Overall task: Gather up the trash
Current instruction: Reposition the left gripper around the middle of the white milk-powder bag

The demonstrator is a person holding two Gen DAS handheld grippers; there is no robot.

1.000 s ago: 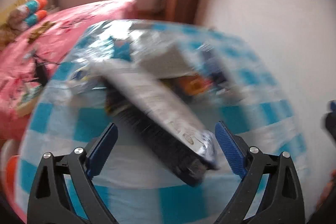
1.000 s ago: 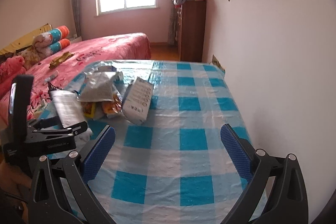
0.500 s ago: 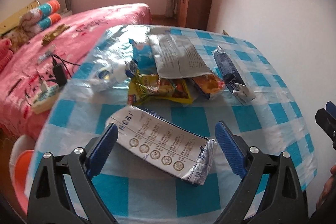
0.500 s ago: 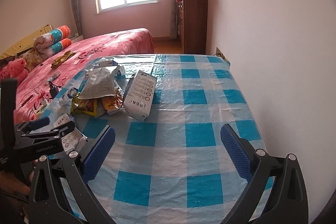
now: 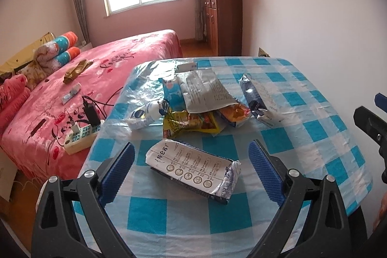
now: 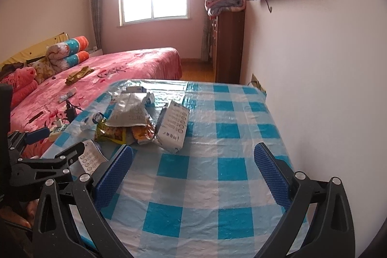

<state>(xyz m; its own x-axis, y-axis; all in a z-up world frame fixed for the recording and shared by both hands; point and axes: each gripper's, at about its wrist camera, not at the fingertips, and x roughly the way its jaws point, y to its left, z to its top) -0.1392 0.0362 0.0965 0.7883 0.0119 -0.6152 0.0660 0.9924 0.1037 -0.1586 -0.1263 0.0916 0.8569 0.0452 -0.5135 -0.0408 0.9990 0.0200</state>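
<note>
My left claw (image 5: 189, 156) is spread wide and holds nothing; a white printed wrapper (image 5: 193, 167) lies flat on the tabletop (image 5: 314, 137) between its fingers, near the front-left edge. My right claw (image 6: 193, 161) gapes too, over bare checkered cloth. Beyond lies a heap: grey pouch (image 5: 204, 91), yellow packet (image 5: 191, 123), dark bag (image 5: 254, 98). The wall (image 6: 326, 64) hugs the tabletop's right edge; the bed (image 5: 84, 79) runs close along the left.

right hand-held gripper (image 6: 193, 165): jaws apart, empty | wrappers (image 6: 135, 117) piled on checked table (image 6: 217, 175) | left hand-held gripper (image 6: 58, 144) near edge
</note>
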